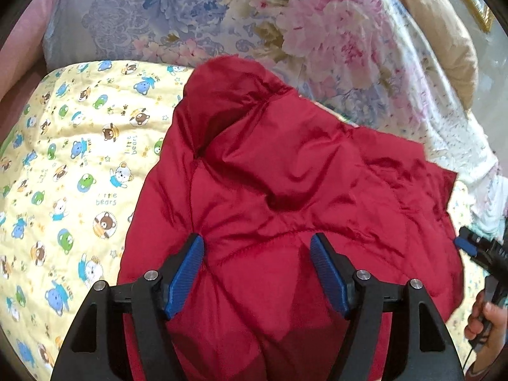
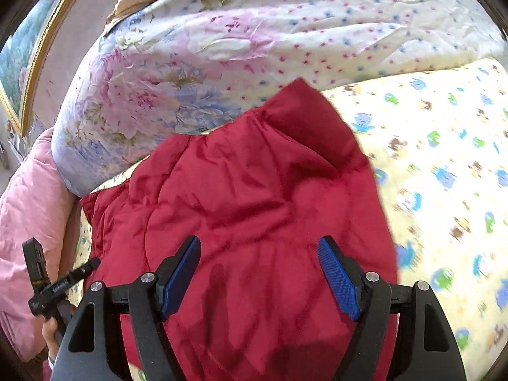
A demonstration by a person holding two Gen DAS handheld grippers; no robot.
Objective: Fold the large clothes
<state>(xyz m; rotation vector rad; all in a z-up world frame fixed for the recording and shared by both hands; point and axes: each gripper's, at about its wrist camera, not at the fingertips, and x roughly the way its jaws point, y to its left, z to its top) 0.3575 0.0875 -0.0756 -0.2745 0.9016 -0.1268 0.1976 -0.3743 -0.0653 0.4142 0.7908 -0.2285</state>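
Note:
A red quilted puffer jacket (image 1: 285, 174) lies crumpled on a yellow bear-print bed sheet (image 1: 63, 158). It also shows in the right wrist view (image 2: 254, 190). My left gripper (image 1: 257, 241) is open and empty, with its blue pads just above the jacket's near part. My right gripper (image 2: 258, 244) is open and empty too, hovering over the jacket from the other side. The right gripper shows at the right edge of the left wrist view (image 1: 476, 250), beside the jacket's edge. The left gripper shows at the lower left of the right wrist view (image 2: 60, 282).
A floral duvet (image 1: 270, 25) is heaped behind the jacket, also in the right wrist view (image 2: 190, 73). A tan pillow (image 1: 444, 31) lies beyond it. A pink blanket (image 2: 28, 222) lies to one side. A gold-framed picture (image 2: 28, 57) hangs on the wall.

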